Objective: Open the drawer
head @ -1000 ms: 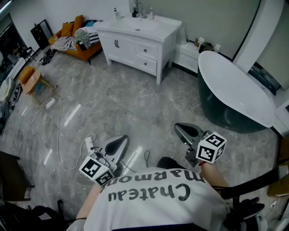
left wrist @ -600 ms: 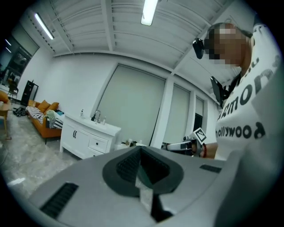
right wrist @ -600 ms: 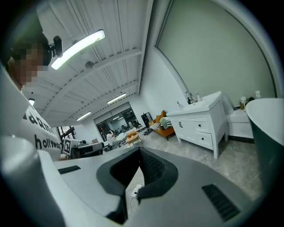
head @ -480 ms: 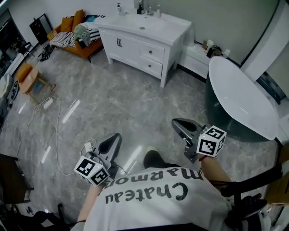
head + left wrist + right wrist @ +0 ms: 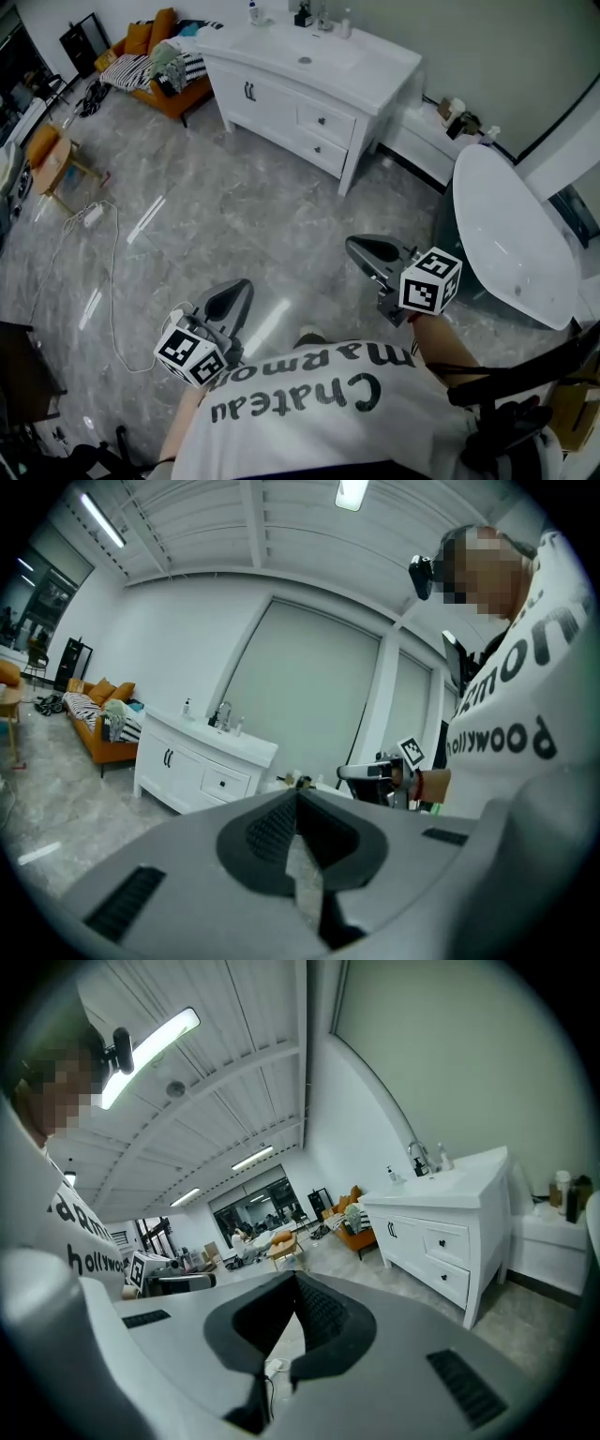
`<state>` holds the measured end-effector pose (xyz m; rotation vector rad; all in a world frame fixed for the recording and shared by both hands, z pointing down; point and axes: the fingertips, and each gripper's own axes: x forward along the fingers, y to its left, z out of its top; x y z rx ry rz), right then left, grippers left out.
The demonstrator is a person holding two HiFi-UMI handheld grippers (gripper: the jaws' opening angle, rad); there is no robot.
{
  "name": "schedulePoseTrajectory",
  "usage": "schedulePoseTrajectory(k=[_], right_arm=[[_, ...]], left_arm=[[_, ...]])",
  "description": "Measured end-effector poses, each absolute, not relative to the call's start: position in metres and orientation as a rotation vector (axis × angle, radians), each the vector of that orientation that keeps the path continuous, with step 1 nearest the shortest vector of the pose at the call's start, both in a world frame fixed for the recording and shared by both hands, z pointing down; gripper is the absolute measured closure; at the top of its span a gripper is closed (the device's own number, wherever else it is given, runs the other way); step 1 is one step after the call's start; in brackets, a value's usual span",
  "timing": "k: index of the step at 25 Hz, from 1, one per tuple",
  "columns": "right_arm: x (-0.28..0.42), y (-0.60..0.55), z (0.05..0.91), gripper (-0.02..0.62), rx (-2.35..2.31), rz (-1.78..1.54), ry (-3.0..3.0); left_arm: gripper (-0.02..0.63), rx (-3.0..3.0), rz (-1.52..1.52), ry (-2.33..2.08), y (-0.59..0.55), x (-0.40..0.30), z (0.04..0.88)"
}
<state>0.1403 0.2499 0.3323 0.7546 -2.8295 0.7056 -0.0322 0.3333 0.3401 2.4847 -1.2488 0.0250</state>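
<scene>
Closer now: vanity [image 5: 281,80] is looming bigger in the head view than a sec ago, w/ both grippers riding fwd alongside the person. Top drawer [image 5: 314,114] is waiting on the far side, in the cabinet's right half, well apart from either tool. It's prob. sliding light on runners; small dark knob [image 5: 442,1242] is looking like the pinch spot, though it's tiny from here. Left gripper [image 5: 234,295] and right gripper [image 5: 361,251] are pointing roughly level, jaws pressed together, carrying nothing.

White drawer [image 5: 325,122], grey marbled floor [image 5: 216,220]
</scene>
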Motion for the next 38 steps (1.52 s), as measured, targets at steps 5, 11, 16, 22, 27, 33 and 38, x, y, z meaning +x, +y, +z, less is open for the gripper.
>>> schedulePoseTrajectory(k=[5, 11, 16, 22, 27, 33, 38], right_arm=[[0.140, 0.205, 0.340, 0.586, 0.753, 0.717, -2.819], [0.148, 0.172, 0.350, 0.586, 0.779, 0.768, -2.801], [0.149, 0.155, 0.359, 0.586, 0.762, 0.794, -2.798], [0.146, 0.147, 0.356, 0.586, 0.748, 0.783, -2.832], [0.139, 0.150, 0.356, 0.586, 0.730, 0.790, -2.823], [0.138, 0.132, 0.360, 0.586, 0.775, 0.794, -2.814], [0.130, 0.102, 0.356, 0.586, 0.896, 0.731, -2.822]], left_arm=[[0.598, 2.448, 0.037, -1.287, 0.293, -0.039, 0.347], [0.598, 2.436, 0.081, -1.279, 0.266, -0.040, 0.357], [0.598, 2.411, 0.066, -1.280, 0.246, -0.038, 0.362], [0.598, 2.407, 0.055, -1.316, 0.235, -0.039, 0.360], [0.598, 2.389, 0.038, -1.336, 0.233, -0.045, 0.355], [0.598, 2.439, 0.032, -1.289, 0.205, -0.039, 0.347], [0.598, 2.490, 0.077, -1.206, 0.163, -0.048, 0.348]])
